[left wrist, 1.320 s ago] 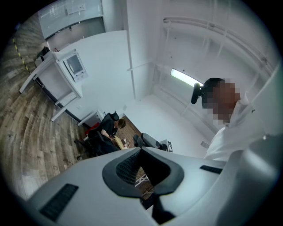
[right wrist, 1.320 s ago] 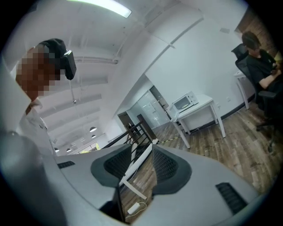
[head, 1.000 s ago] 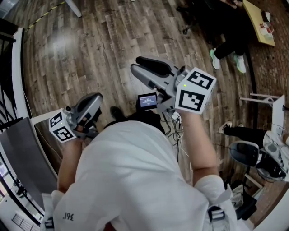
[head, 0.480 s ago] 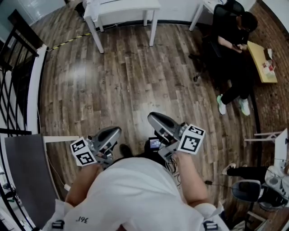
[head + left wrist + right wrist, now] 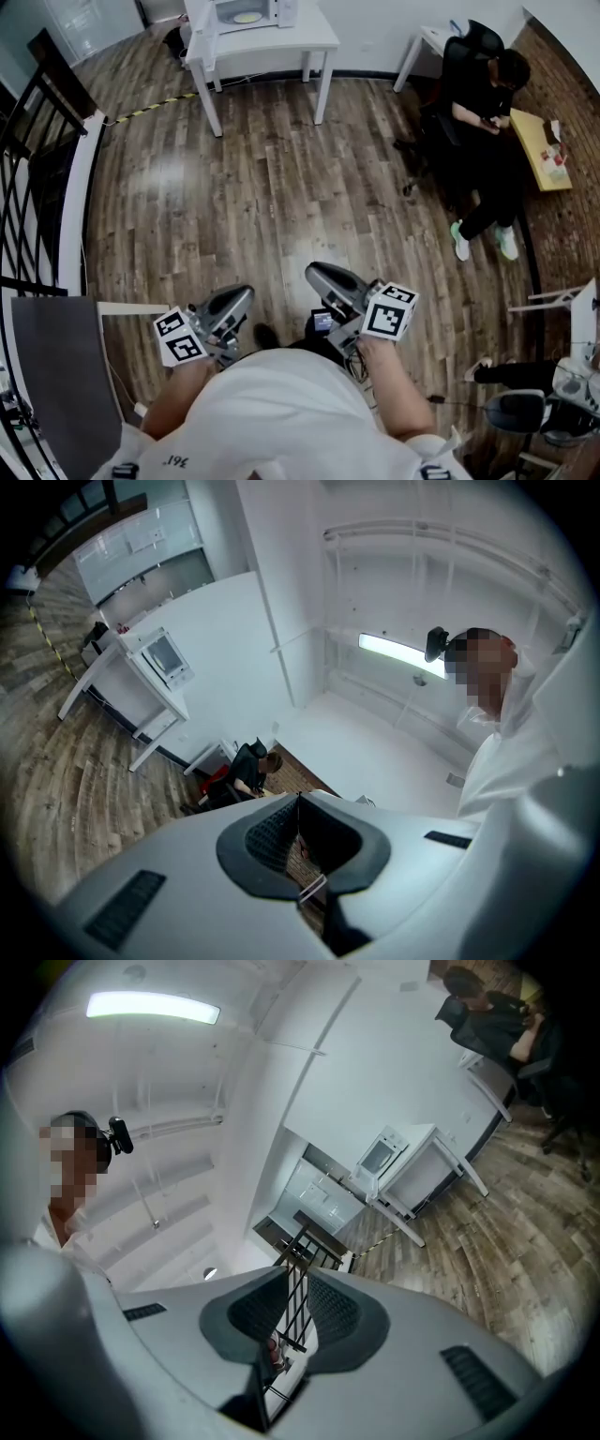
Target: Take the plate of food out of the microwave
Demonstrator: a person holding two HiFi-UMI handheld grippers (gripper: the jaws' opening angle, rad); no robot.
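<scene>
Wooden floor [image 5: 281, 187] stretches straight ahead to the far tabletop [image 5: 281, 42], where the plate of food [image 5: 247, 17] sits inside the microwave [image 5: 251, 11]. Left claw [image 5: 242, 296] together; right claw [image 5: 317, 275] just narrowed, slightly apart, empty.

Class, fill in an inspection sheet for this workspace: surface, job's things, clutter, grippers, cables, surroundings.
Surface: white table across the wooden floor, far from the person.
Job's things: microwave on that table; a yellowish plate shows inside it.
Clutter: small items on the yellow table at the right.
Grippers: left gripper shut, empty; right gripper jaws have just been closing, a gap remains, nothing between them.
Cables: thin wires below the right gripper.
Surroundings: seated person; black railing.
</scene>
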